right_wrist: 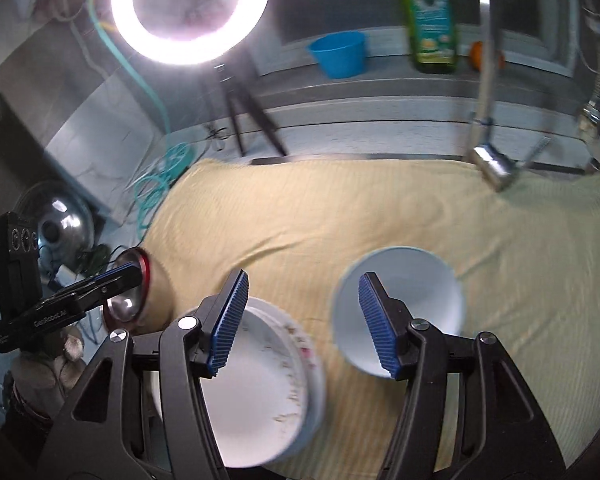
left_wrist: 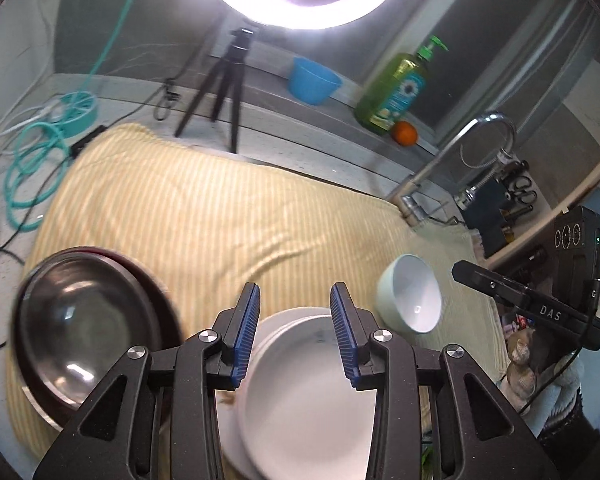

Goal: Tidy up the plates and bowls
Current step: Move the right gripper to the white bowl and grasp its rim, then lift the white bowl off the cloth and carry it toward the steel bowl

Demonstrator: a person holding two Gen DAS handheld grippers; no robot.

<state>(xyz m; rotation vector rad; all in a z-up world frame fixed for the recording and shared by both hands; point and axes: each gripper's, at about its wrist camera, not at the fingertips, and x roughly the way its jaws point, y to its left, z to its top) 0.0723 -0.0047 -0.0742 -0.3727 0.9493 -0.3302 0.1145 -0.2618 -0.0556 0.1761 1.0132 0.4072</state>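
Here, both grippers spread; right gripper maybe straddling bowl rim.

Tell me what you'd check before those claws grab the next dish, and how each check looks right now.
1. Left claw open and holding nothing: ok.
2. Right claw open and holding nothing: ok.
3. White plates stacked under the left claw, in reach: ok.
4. White bowl sits upright: not ok, it is tipped on its side on the yellow cloth.
5. Metal bowl nested in the dark red dish: ok.
6. Plates clean enough to stack: cannot tell; the right wrist view shows specks along the rim, which may be a pattern.
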